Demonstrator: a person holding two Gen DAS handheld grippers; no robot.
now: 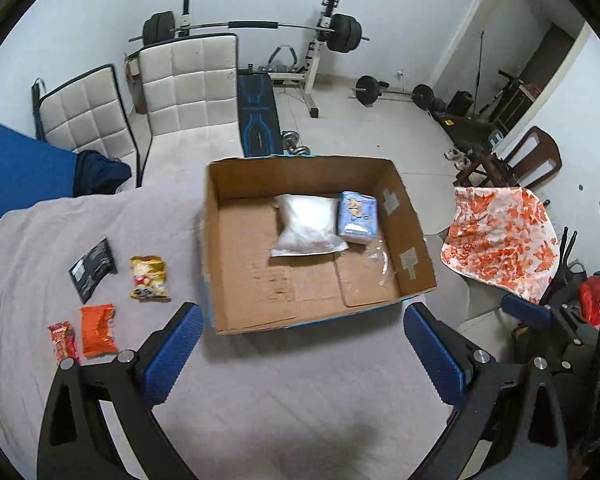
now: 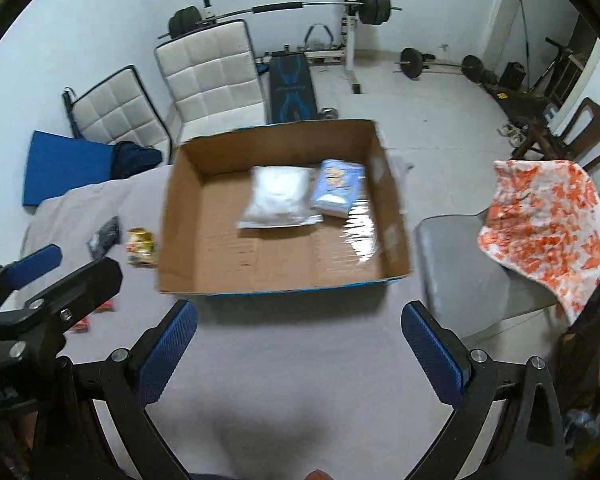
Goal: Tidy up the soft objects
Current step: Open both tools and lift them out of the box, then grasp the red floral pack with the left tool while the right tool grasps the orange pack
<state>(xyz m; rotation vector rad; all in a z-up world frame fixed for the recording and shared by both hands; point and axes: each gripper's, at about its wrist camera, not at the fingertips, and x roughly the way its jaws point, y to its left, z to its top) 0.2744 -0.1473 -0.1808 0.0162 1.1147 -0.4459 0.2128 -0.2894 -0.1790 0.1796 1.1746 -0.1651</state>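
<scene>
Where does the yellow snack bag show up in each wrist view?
Left wrist: the yellow bag lies on the grey cloth left of the box, in the picture's left half, with a black pouch to its left.
Right wrist: the yellow bag sits at mid-left, right by the box's left wall and partly cut off by it.
Shared landmark: the box.

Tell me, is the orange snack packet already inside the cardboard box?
No, the orange snack packet lies on the grey cloth left of the cardboard box, beside the small red packet.
</scene>
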